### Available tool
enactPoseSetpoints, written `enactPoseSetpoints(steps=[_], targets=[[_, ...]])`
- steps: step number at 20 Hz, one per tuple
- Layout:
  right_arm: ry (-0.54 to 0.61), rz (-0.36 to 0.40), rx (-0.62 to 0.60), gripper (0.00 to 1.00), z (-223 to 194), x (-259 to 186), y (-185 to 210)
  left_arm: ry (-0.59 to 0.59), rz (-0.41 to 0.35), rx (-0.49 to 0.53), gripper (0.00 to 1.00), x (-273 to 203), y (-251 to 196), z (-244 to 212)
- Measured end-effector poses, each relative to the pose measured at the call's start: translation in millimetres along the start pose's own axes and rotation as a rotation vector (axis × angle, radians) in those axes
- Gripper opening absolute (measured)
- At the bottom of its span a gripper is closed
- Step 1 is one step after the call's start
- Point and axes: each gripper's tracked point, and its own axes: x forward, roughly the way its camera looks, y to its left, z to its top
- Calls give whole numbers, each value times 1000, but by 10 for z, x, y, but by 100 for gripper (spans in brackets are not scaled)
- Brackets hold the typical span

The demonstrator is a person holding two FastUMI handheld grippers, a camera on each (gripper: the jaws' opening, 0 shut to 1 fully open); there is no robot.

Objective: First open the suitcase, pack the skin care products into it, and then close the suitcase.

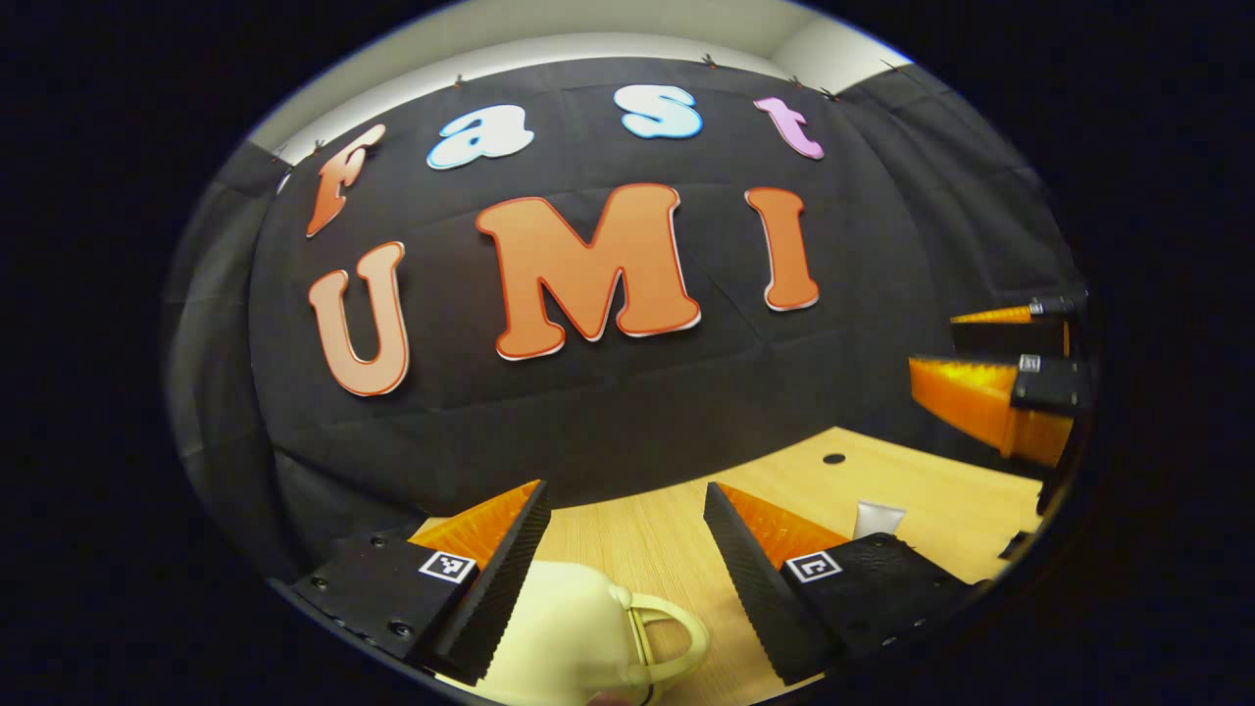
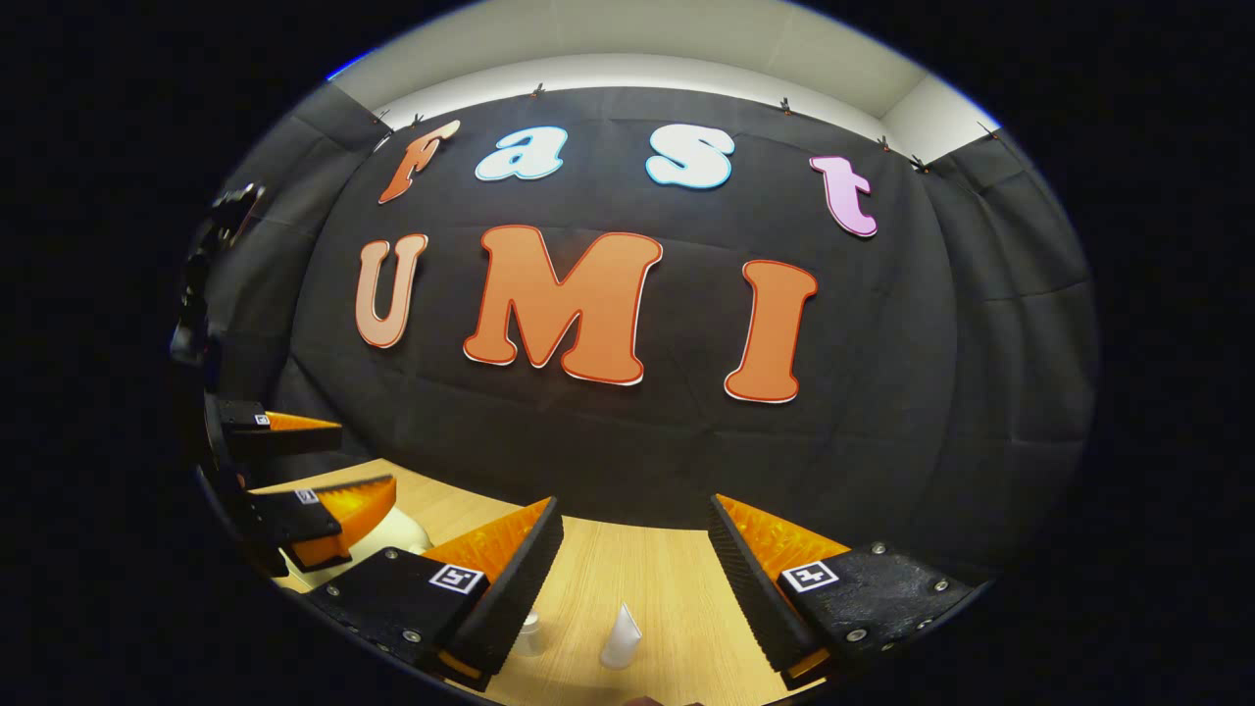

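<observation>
Both grippers hover over the worktop (image 1: 627,549), fingers apart on the left gripper (image 1: 624,534) and right gripper (image 2: 635,544). Cream suitcase (image 1: 578,637) sits at 6 o'clock under the left one; a white tube (image 2: 622,637) stands below the right.

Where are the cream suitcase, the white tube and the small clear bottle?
cream suitcase (image 1: 559,628), left gripper view, its shell.
white tube (image 2: 622,637), right gripper view, its body.
small clear bottle (image 2: 529,635), right gripper view, its side.

In the left gripper view, the suitcase (image 1: 578,637) is seen at the bottom centre on the table (image 1: 941,500), and a tube (image 1: 876,518) stands at lower right.

In the right gripper view, a small bottle (image 2: 530,634) is placed left of a second tube (image 2: 622,638), bottom centre.
</observation>
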Motion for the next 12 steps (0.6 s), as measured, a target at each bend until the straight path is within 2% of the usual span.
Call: enactPoseSetpoints(steps=[4, 12], targets=[[9, -29, -18, 95, -46, 10, -141, 91, -69, 120, 99, 105, -205, -472], [14, -68, -17, 94, -84, 26, -320, 226, -178, 362, 100, 25, -369, -1240]])
